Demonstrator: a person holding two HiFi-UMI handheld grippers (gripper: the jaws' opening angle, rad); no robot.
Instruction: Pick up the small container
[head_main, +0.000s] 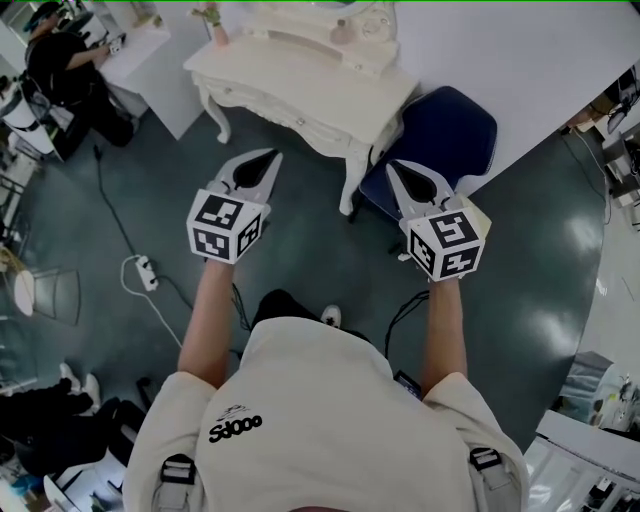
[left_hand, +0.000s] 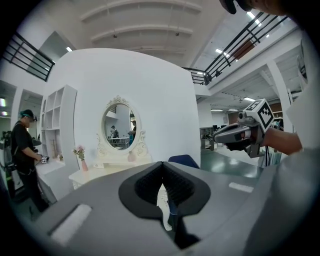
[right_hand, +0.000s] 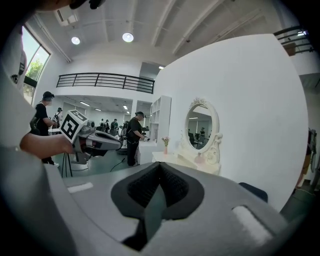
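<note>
Left gripper (head_main: 272, 154), right gripper (head_main: 391, 166) hover over dark floor (head_main: 300, 205), seemingly near vanity (head_main: 300, 80).

chair (head_main: 455, 135) right of dressing table (head_main: 300, 90) | vase (left_hand: 82, 165) left of mirror (left_hand: 119, 127)

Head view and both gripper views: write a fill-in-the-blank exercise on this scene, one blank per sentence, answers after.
The left gripper and the right gripper both have their jaws ____, with nothing between them.
The mirror on the white dressing table is ____ in shape.
The chair next to that table is dark ____.
Missing words: shut; oval; blue.
</note>
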